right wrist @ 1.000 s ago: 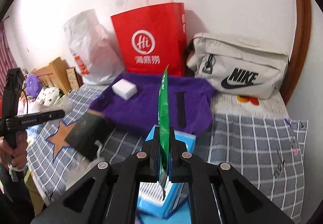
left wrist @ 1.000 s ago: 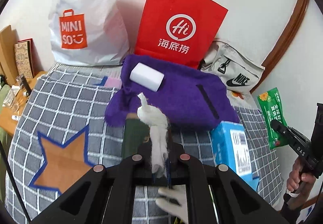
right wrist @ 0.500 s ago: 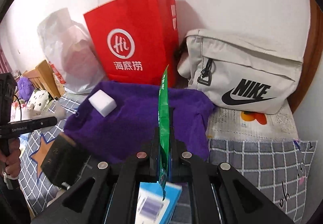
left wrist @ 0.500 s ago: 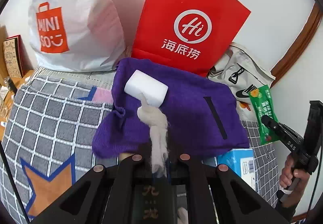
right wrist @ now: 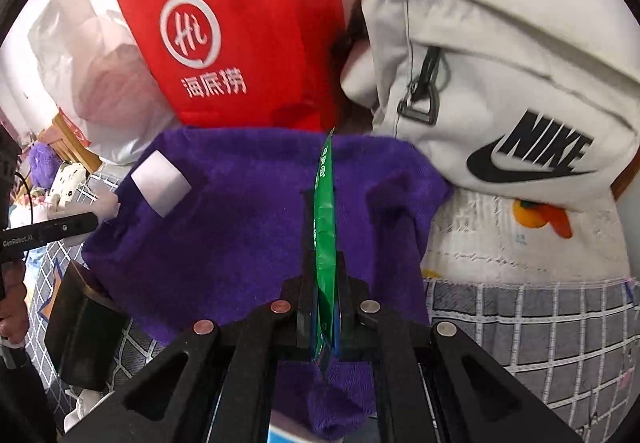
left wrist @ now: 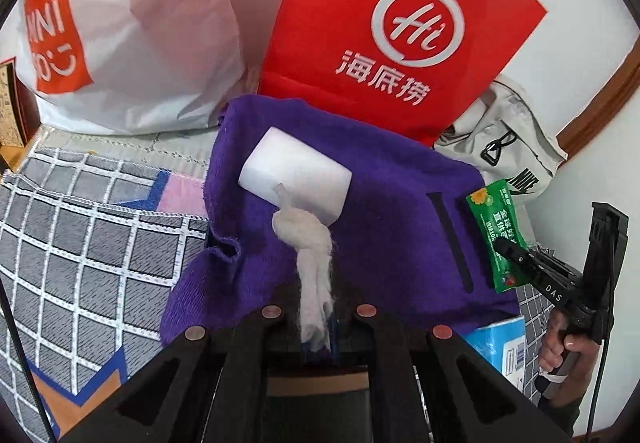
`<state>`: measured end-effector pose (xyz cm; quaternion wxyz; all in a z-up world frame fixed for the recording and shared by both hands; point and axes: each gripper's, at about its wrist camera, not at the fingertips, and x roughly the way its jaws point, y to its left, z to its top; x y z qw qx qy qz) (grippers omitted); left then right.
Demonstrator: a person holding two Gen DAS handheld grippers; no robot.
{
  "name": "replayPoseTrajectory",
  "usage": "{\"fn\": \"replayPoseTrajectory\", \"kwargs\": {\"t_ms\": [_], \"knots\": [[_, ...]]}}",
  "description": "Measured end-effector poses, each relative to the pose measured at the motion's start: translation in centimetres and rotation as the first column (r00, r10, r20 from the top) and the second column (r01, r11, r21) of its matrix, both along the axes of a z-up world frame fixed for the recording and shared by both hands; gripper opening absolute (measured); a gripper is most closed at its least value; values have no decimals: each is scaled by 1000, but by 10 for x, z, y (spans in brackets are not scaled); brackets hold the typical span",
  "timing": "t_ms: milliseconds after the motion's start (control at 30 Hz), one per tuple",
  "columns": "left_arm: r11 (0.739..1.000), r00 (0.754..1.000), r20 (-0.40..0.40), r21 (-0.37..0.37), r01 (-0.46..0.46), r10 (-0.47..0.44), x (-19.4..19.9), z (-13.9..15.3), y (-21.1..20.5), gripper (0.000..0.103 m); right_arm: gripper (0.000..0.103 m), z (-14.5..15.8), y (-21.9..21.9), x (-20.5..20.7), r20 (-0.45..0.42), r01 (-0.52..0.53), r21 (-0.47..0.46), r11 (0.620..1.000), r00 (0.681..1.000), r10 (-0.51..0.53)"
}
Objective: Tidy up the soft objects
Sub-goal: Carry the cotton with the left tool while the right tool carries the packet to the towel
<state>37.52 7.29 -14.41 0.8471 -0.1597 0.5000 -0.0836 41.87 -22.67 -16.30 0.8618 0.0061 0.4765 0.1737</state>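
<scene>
Over the fuzzy purple towel (left wrist: 400, 227), the left gripper (left wrist: 316, 327) clamps a knotted white gauze strip (left wrist: 312, 255) pointing lengthwise toward the smooth white foam block (left wrist: 296, 173), while the right gripper (right wrist: 324, 323) pinches a glossy green packet (right wrist: 325, 227) edge-up, pointing toward the red paper bag (right wrist: 248, 27).

Towel (left wrist: 384, 227): deep purple, one black stripe. Sponge (left wrist: 296, 179): plain white. Cloth (left wrist: 314, 259): off-white, knotted. Packet (right wrist: 324, 227): bright green with white lettering; an orange flower shows in the left wrist view. Paper bag (left wrist: 400, 27): red with white logo and characters. Plastic bag (left wrist: 120, 27): white with an orange-red panel. Nike bag (right wrist: 500, 83): cream with black logo. Bedspread (left wrist: 92, 227): grey with a white grid, orange star edged blue. Box (left wrist: 500, 343): light blue.
</scene>
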Motion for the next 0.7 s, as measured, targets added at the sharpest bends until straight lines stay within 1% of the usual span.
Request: {"fn": "replayPoseTrajectory", "kwargs": {"t_ms": [67, 400, 700], "knots": [[1000, 1000, -11, -16, 7, -7, 4, -5, -1, 8, 5, -5, 0, 4, -16, -1, -1, 1000, 1000, 1], [1000, 999, -51, -6, 9, -10, 16, -26, -2, 8, 5, -28, 1, 15, -83, 0, -4, 1000, 997, -1], [999, 996, -79, 2, 33, -33, 21, -35, -8, 8, 10, -28, 3, 13, -91, -15, -28, 1000, 996, 12]]}}
